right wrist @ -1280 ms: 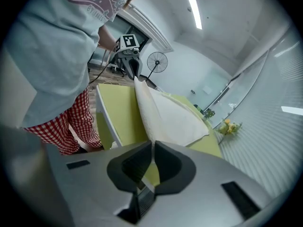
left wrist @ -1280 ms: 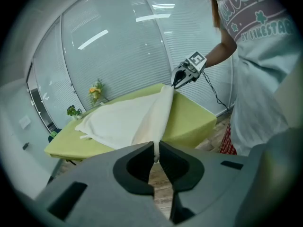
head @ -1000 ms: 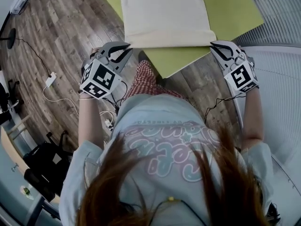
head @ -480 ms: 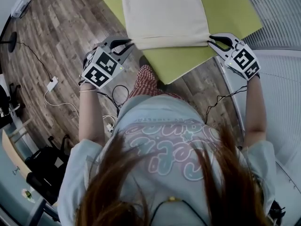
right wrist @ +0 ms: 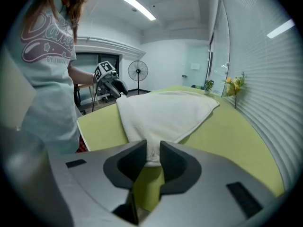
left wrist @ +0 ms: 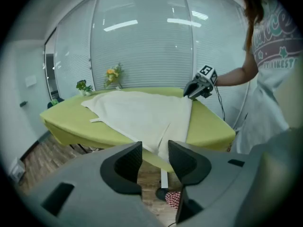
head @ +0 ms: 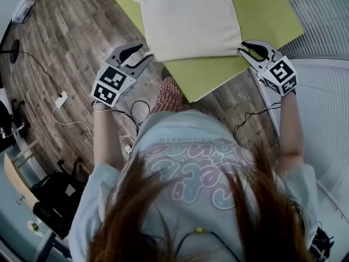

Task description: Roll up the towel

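A cream rectangular cloth towel [head: 188, 18] lies flat and unrolled on a yellow-green table top [head: 267, 15], at 12 o'clock in the head view. Its near edge runs close to the table's near edge. The person stands at 6 o'clock and holds one gripper at each near corner of the towel.

The left gripper [head: 144, 52] is at 10 o'clock, over the brown wooden plank floor [head: 71, 37], just beside the table's edge. Its jaws have just been opening and now stand clearly apart. In the left gripper view [left wrist: 155, 148] nothing is between the pads; the near corner of the towel [left wrist: 142, 115] lies on the table just beyond them, at 12 o'clock from the gap.

The right gripper [head: 242, 47] is at 2 o'clock, at the other near corner. Its jaws have also just been opening, but the gap is narrower. In the right gripper view [right wrist: 152, 148] the bunched corner of the towel [right wrist: 165, 112] hangs down into this gap and fills it from side to side. The grip looks loosened, not clenched.

Small pots with flowers [left wrist: 113, 74] stand at the table's far edge.
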Available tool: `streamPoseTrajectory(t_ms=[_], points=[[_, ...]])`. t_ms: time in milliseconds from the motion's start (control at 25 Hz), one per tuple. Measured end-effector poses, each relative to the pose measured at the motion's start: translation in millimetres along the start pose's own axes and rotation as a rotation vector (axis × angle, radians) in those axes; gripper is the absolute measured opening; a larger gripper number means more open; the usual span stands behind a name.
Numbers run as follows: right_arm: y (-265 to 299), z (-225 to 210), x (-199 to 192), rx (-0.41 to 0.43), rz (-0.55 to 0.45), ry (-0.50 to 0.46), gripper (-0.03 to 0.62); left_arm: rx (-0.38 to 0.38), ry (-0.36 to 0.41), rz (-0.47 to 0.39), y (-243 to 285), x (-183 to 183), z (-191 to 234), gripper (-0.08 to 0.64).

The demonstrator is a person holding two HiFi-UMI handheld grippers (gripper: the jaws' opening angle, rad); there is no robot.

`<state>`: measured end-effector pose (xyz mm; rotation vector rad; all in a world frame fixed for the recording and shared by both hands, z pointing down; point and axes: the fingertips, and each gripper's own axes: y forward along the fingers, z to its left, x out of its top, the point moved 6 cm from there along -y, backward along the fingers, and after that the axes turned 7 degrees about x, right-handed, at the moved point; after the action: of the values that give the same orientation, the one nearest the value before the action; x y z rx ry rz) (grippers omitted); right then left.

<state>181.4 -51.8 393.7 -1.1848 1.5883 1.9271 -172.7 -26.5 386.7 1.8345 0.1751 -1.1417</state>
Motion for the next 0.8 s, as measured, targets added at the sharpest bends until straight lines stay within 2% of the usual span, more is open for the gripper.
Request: streamPoseTrajectory(t_ms=[80,120,240,320,400,480,640,800], points=[[2,3,0,0.002,0.006,-0.009,0.074,0.012,-0.038,-0.025,-13,2,0,0.165],[2,5,0,0.000,0.009,-0.015,0.068,0.039,-0.033,-0.044,-21,7,0,0.167],[1,7,2,-0.011,0.011,-0.023,0.061,0.127,0.066,-0.149,-47,43,-11,0.167],[2,5,0,-0.015,0.009,-0.021,0.063,0.093,0.151,-0.229,-50,71,-32,0.166],[3,3,-2,-0.015,0.012,-0.012,0.063,-0.019,0.198,-0.268,-36,87,-62,0.166],[2,4,-1,-0.013,0.017,-0.005,0.063,-0.089,0.236,-0.221,-13,85,-86,0.166],[1,6,7,-0.006,0.019,-0.005,0.063,-0.019,0.376,-0.041,20,68,-99,0.166],[2,3,4,-0.005,0.015,0.012,0.066,0.012,0.421,0.060,39,52,-89,0.166]])
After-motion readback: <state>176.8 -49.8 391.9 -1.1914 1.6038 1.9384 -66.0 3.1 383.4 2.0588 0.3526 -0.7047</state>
